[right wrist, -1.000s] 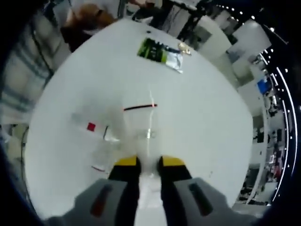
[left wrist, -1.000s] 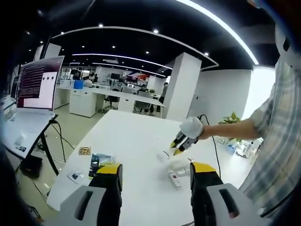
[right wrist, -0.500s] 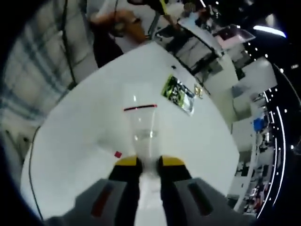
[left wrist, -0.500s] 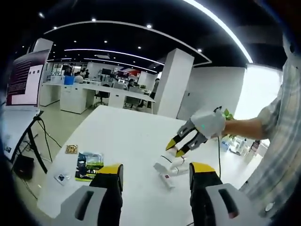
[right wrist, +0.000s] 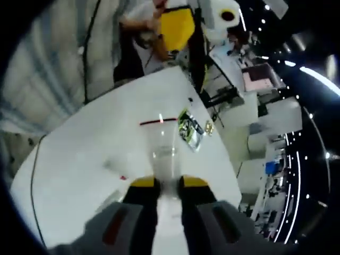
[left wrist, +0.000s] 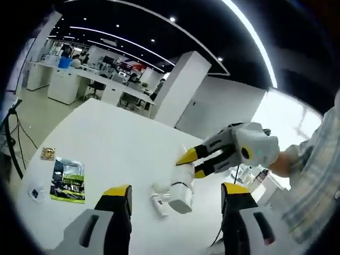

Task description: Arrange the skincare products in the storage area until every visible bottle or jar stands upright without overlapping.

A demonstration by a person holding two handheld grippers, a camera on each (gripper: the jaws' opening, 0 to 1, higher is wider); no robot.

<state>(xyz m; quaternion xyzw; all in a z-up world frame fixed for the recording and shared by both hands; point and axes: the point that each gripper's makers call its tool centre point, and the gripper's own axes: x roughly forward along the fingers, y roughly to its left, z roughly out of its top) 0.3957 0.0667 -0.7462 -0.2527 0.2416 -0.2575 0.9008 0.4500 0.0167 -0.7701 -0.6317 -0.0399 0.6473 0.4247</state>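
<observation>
Right hand-held gripper lifts a clear bottle off the white desk.

In the left gripper view the right hand-held gripper [left wrist: 190,163] comes in from the right, its yellow-tipped jaws closed on the white cap end of a clear bottle [left wrist: 182,187] that hangs tilted above the desk [left wrist: 101,143]. Below and just left of it a second small white bottle [left wrist: 159,202] lies on its side on the desk. A green printed packet [left wrist: 68,180] lies flat far to the left, with a small gold item [left wrist: 48,153] just beyond it. The left hand-held gripper [left wrist: 177,195] has its jaws spread wide, holding nothing. In the right gripper view the bottle [right wrist: 163,151] rises from between the narrow jaws, a red line around its far end, with the desk [right wrist: 85,159] below and the packet [right wrist: 188,129] just to its right.
</observation>
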